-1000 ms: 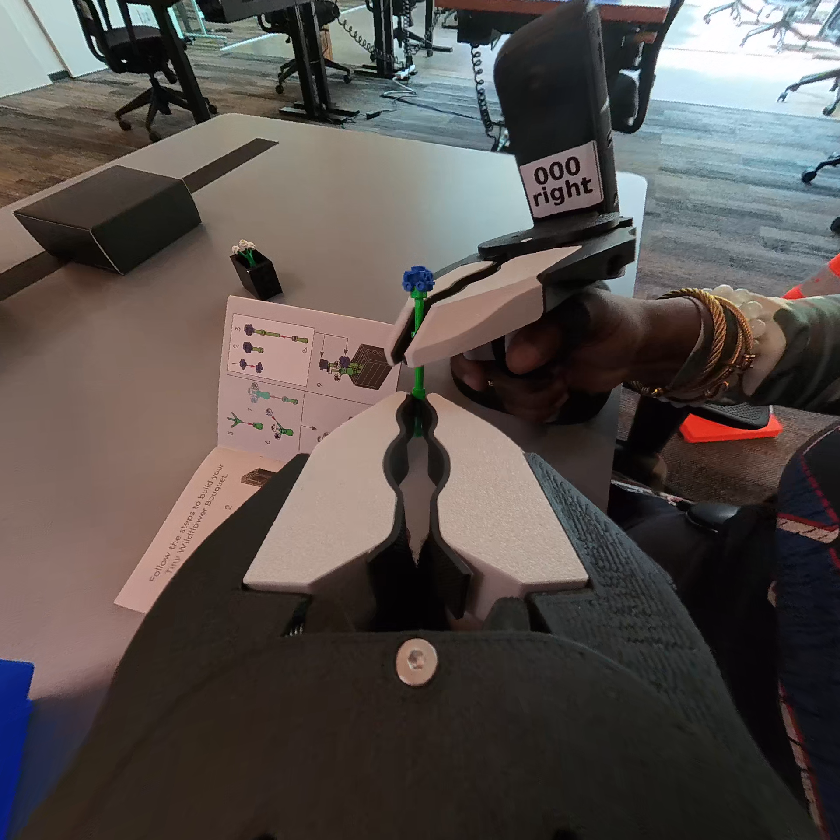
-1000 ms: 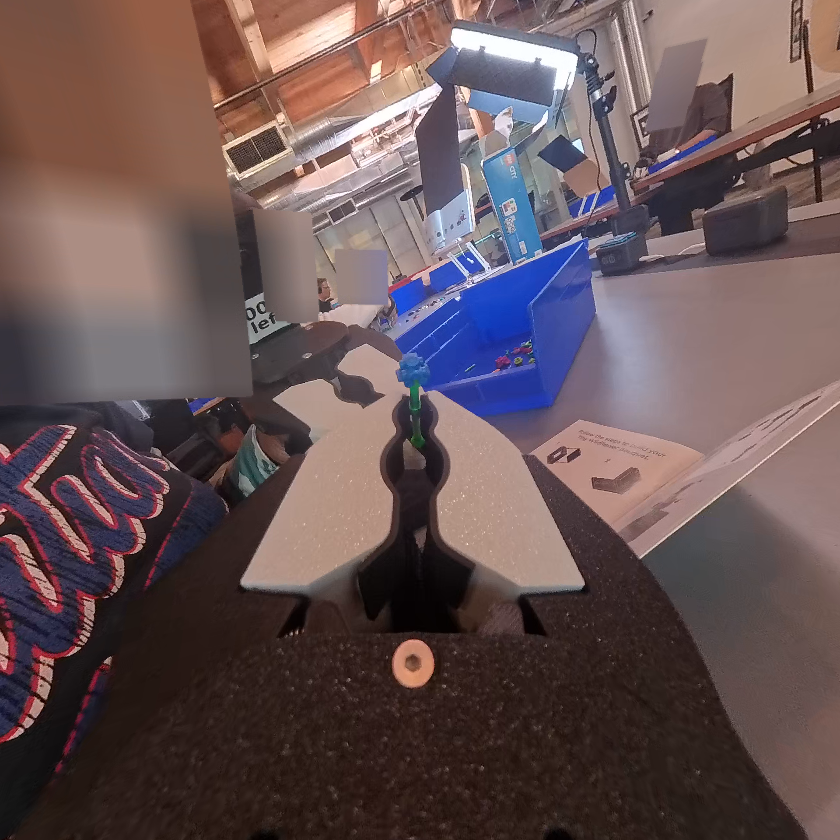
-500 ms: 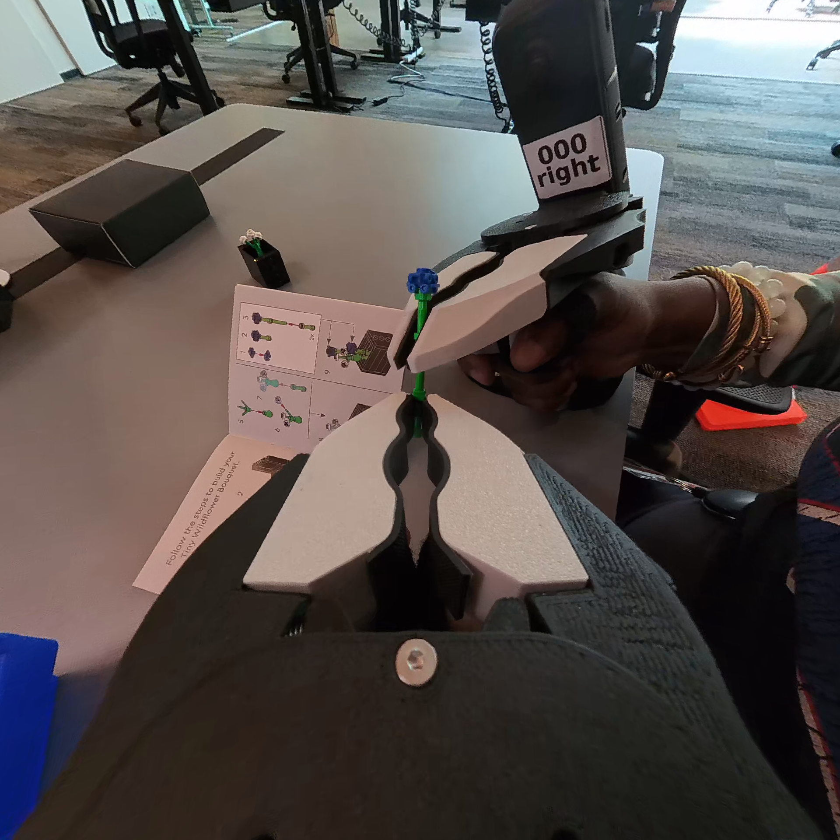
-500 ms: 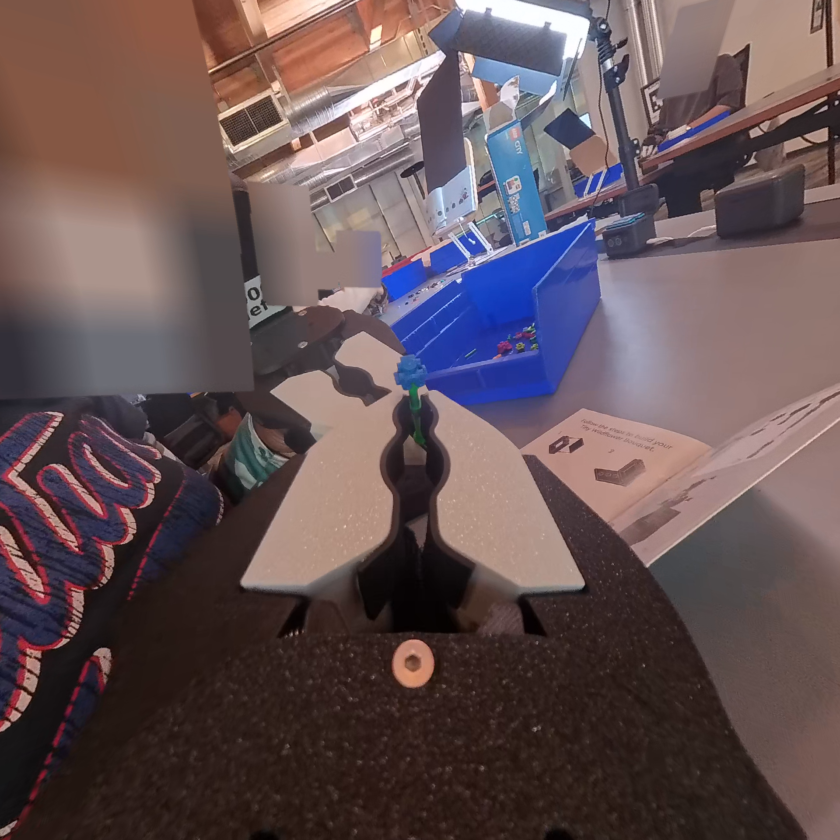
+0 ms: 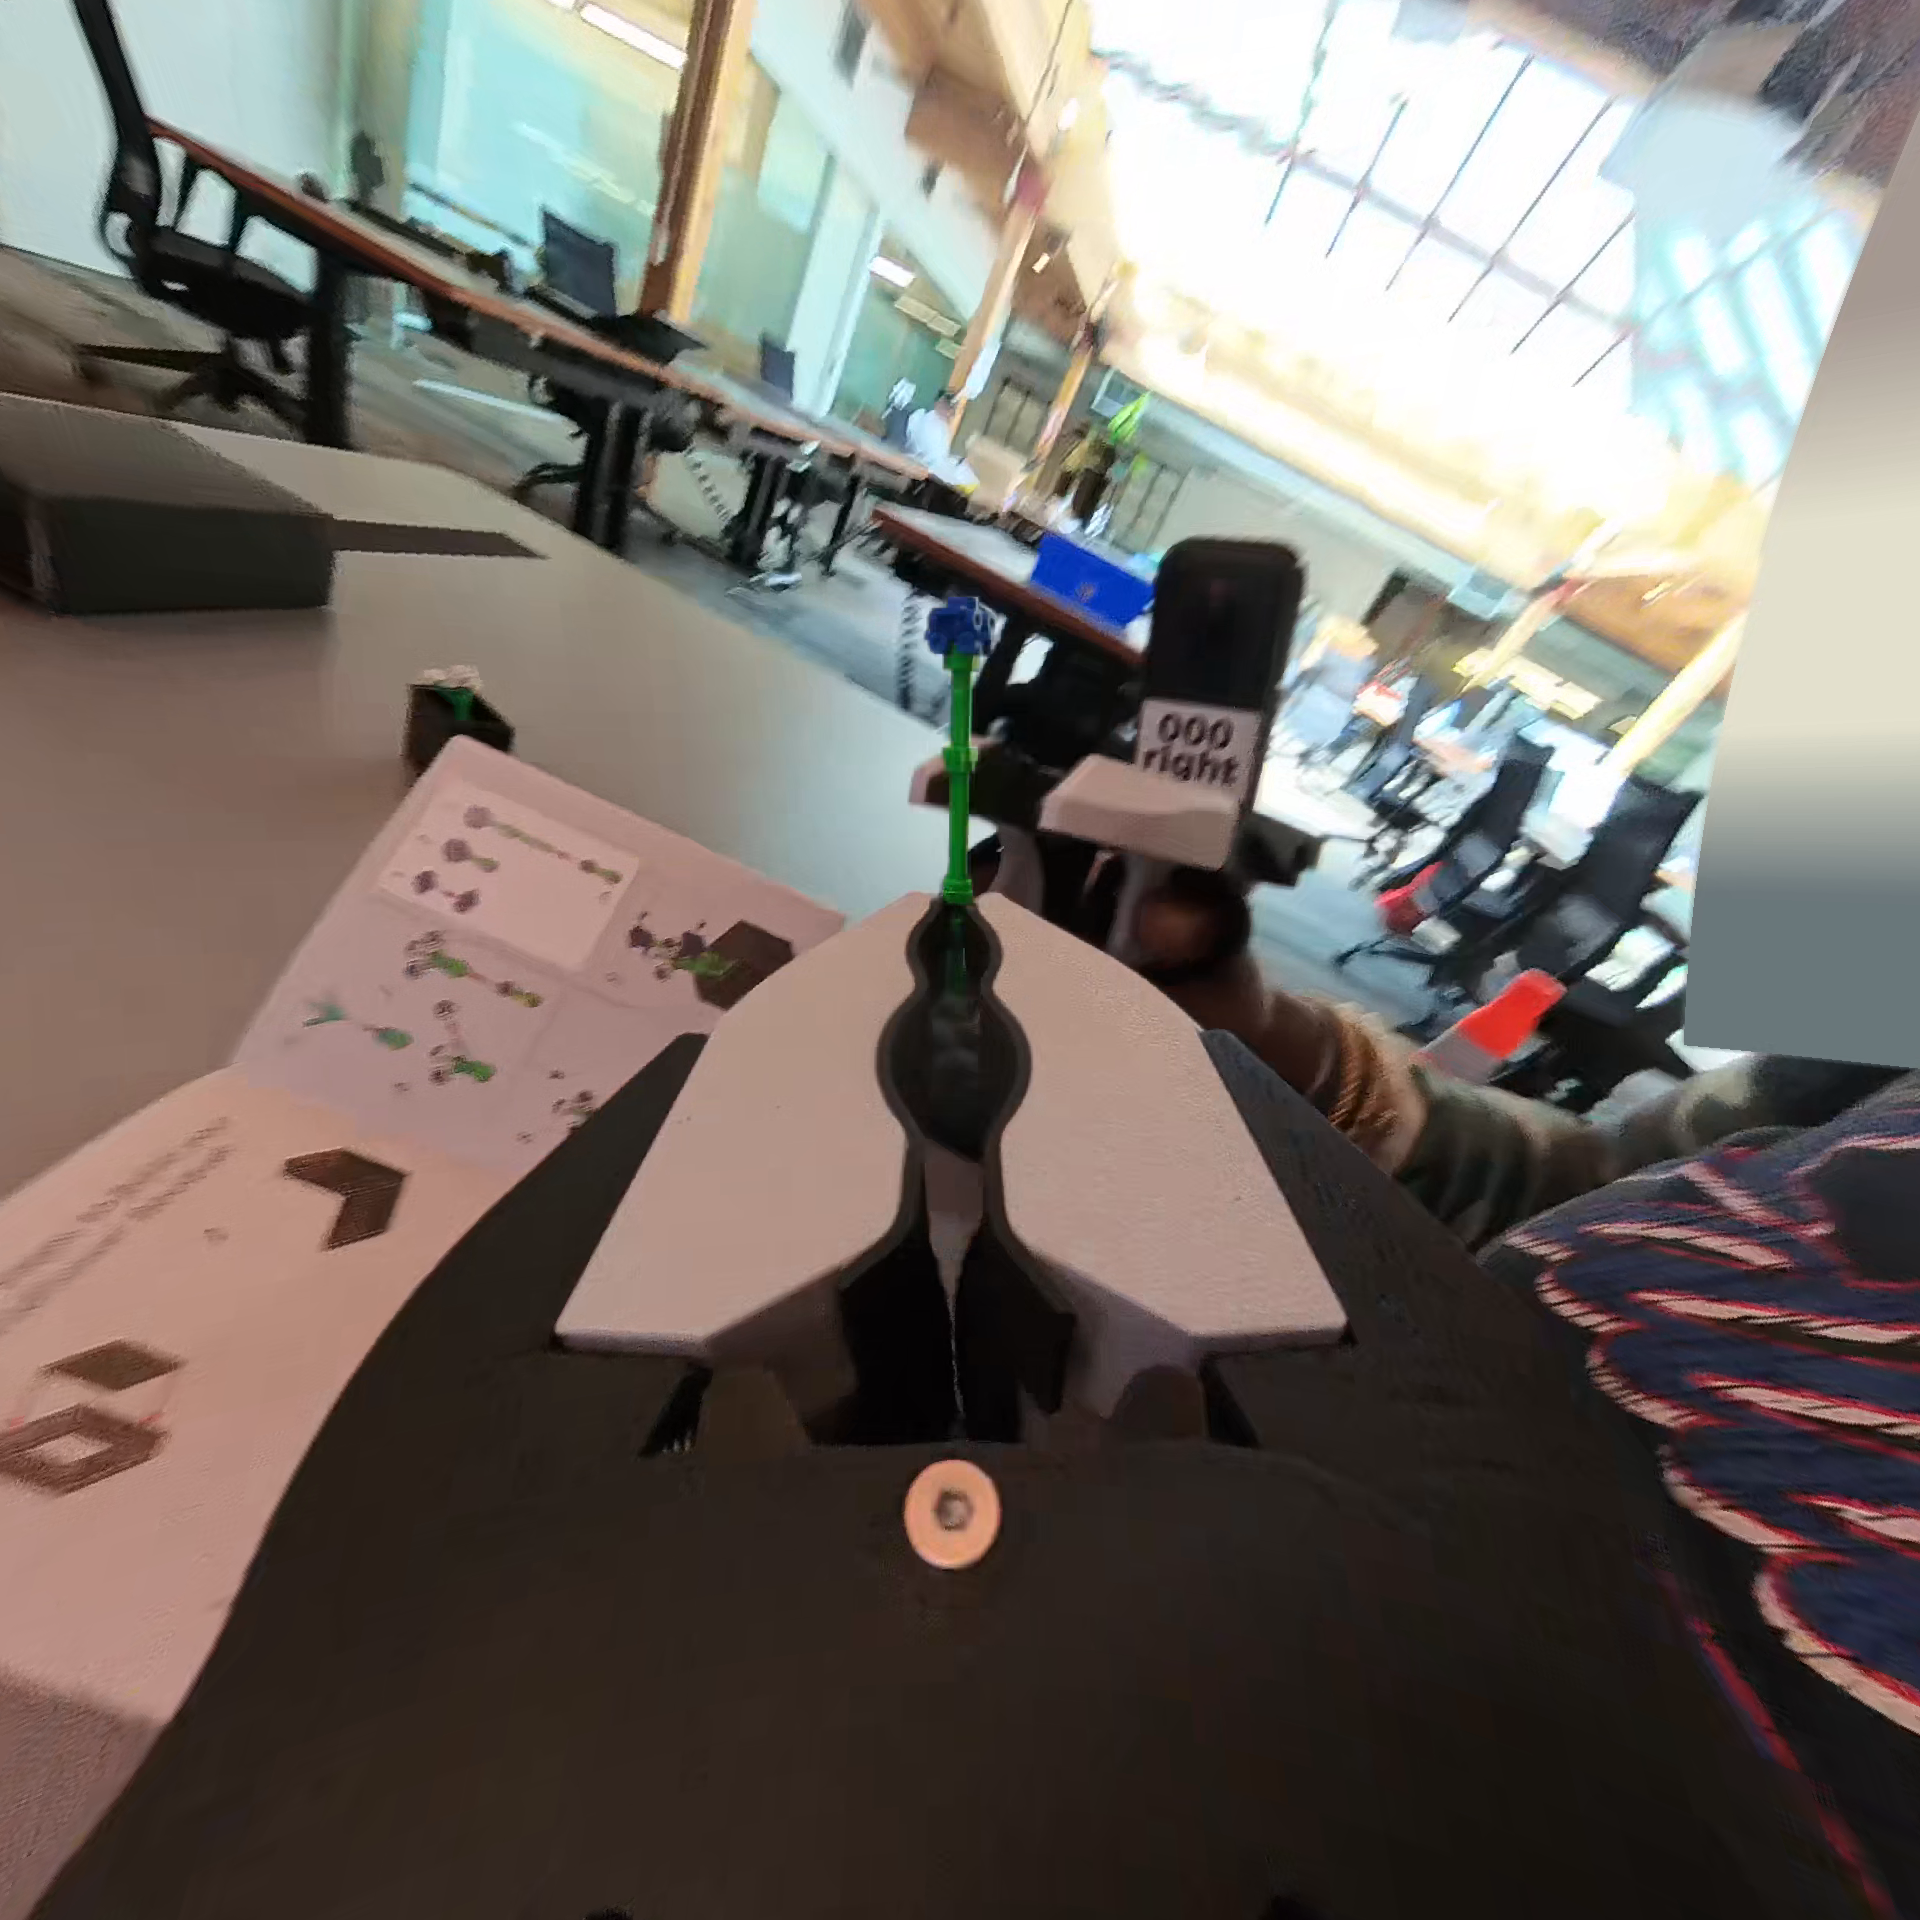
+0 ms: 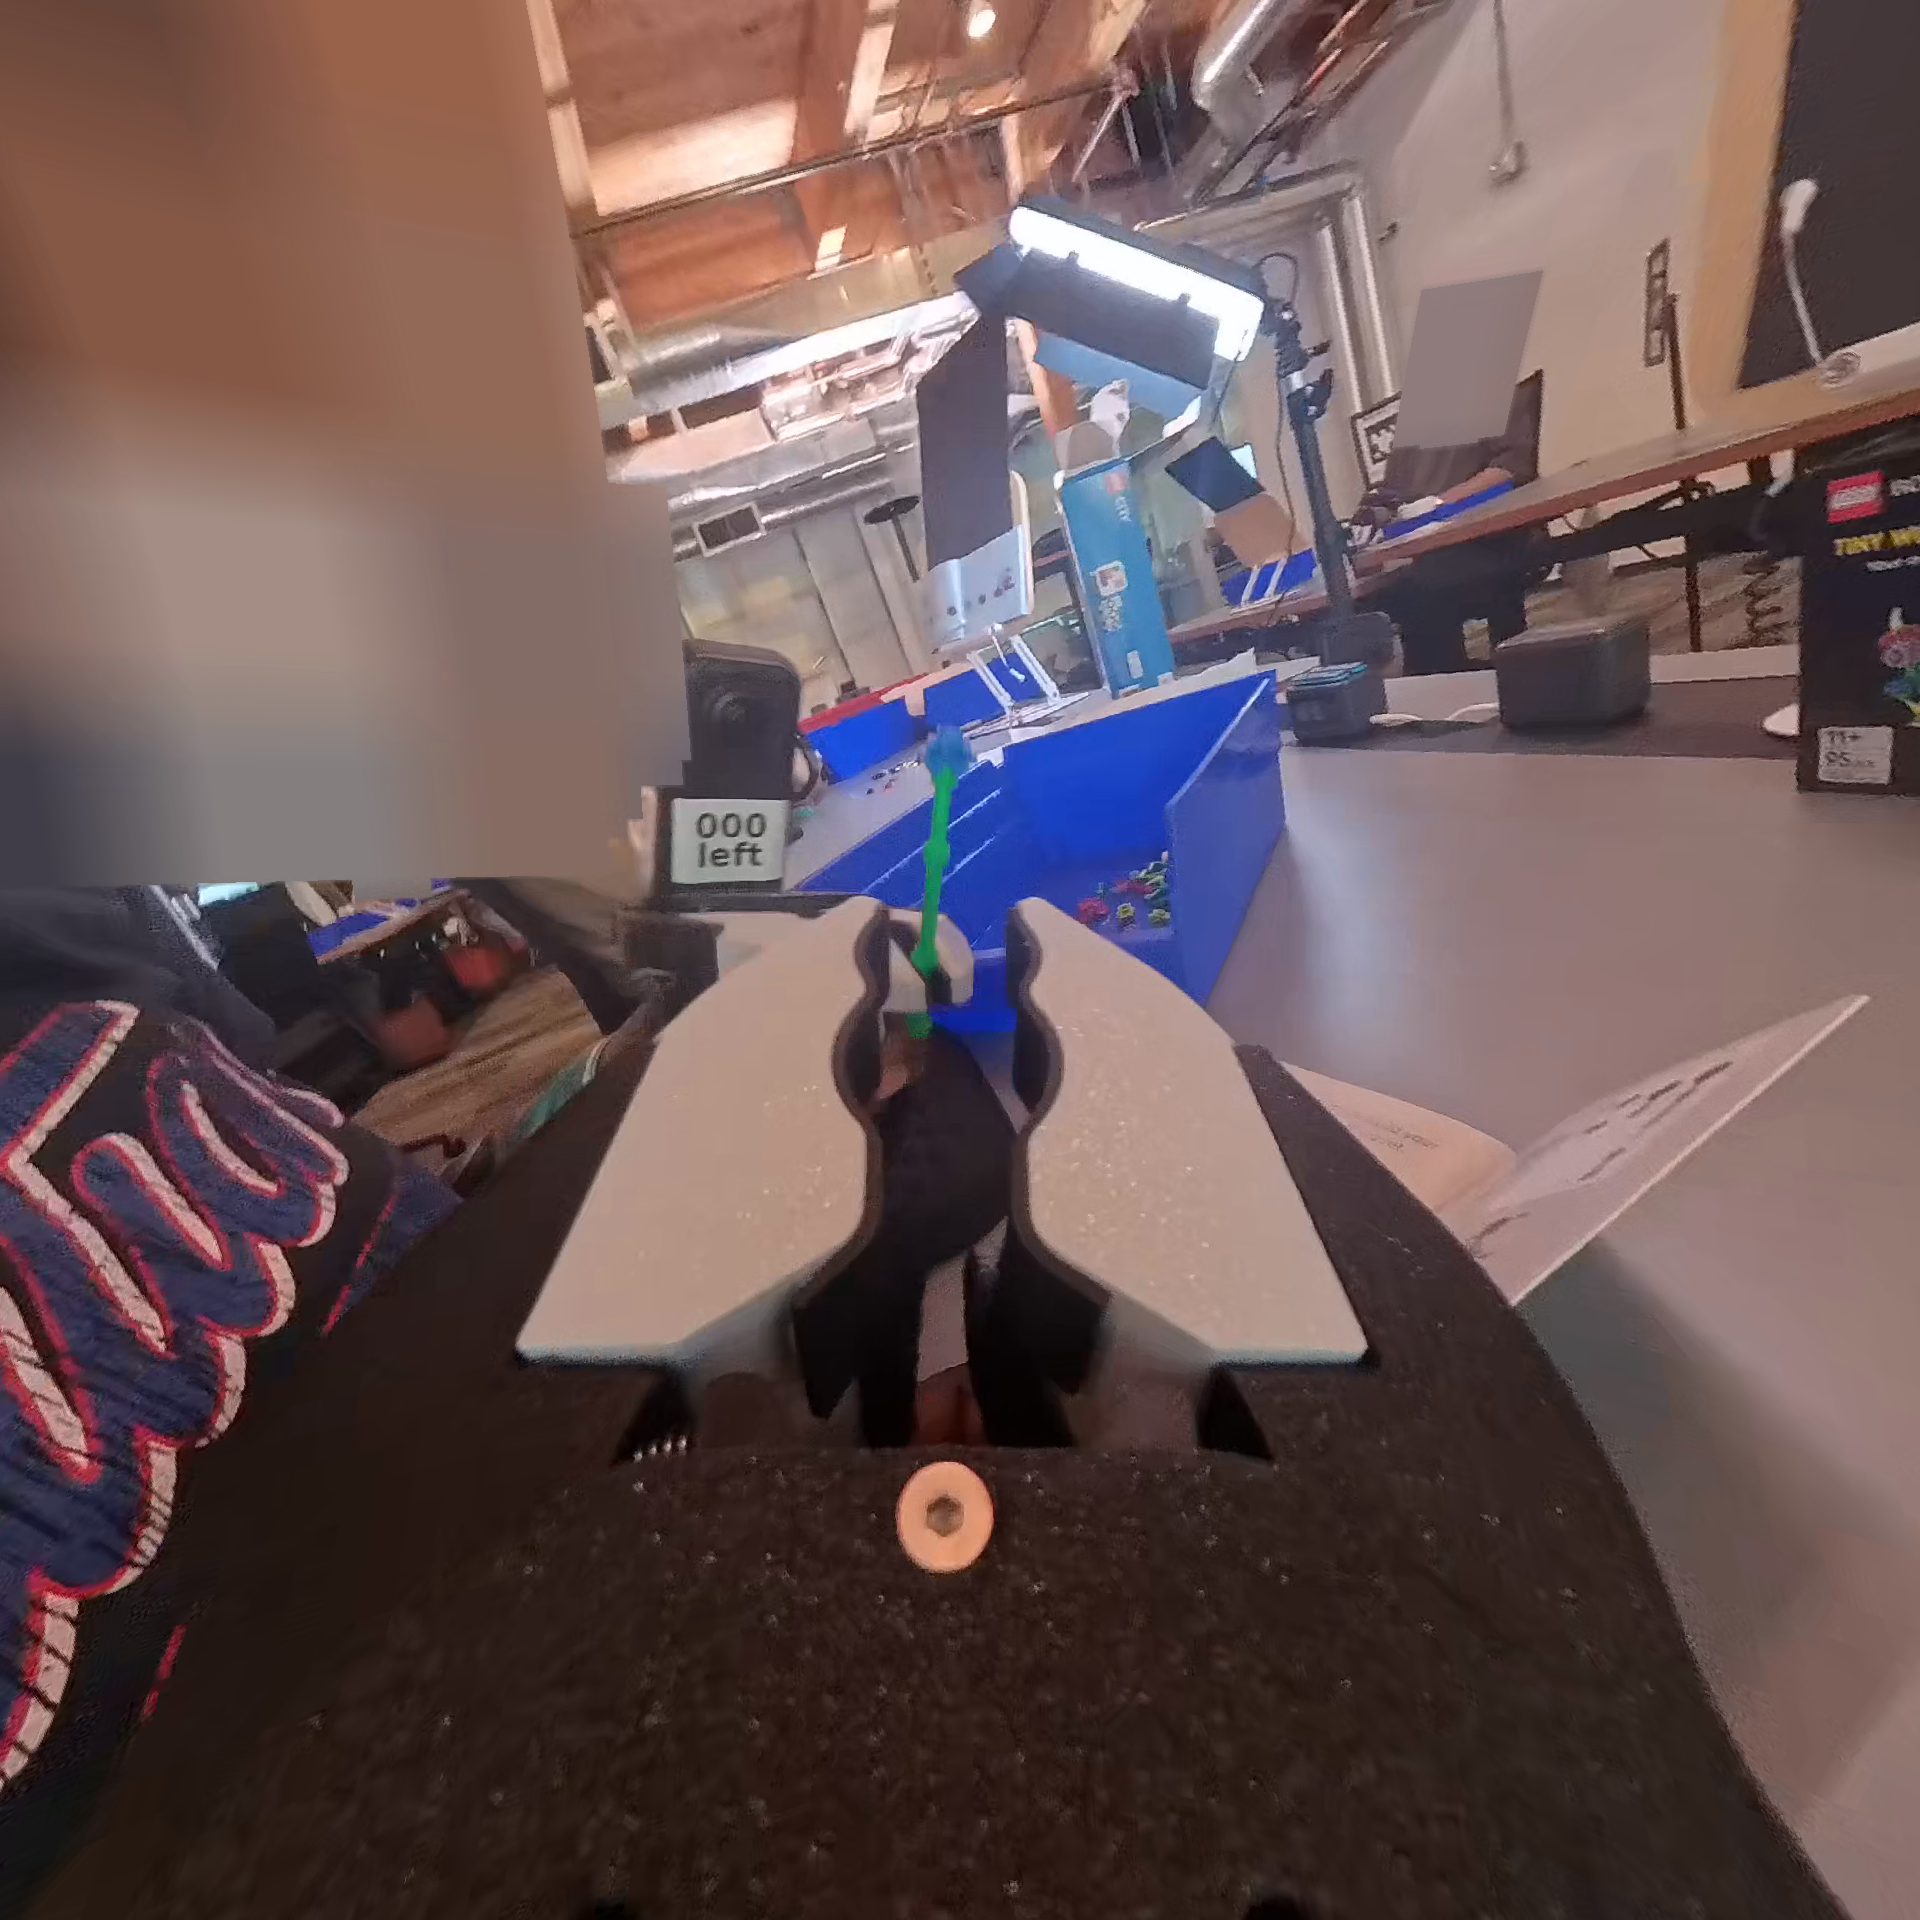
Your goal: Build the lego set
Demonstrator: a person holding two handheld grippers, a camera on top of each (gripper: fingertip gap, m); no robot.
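Right gripper (image 6: 948,935) off stem now, jaws parted, backed away. Left gripper (image 5: 956,914) alone clamps base of green flower stem (image 5: 958,800), blue bloom up, above instruction booklet (image 5: 436,997). Risk: thin stem pivots in pinch, misses black pot (image 5: 455,717).

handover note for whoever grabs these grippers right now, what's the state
Left gripper: shut on the flower stem, blue bloom on top, upright.
Right gripper: open, holding nothing, close beside the stem.
On the table: small black pot with one flower in it, beyond the open instruction booklet. Blue parts tray holds loose pieces.
Done: blue flower assembled, one flower potted.
Left: plant this stem in the pot, likely build more.
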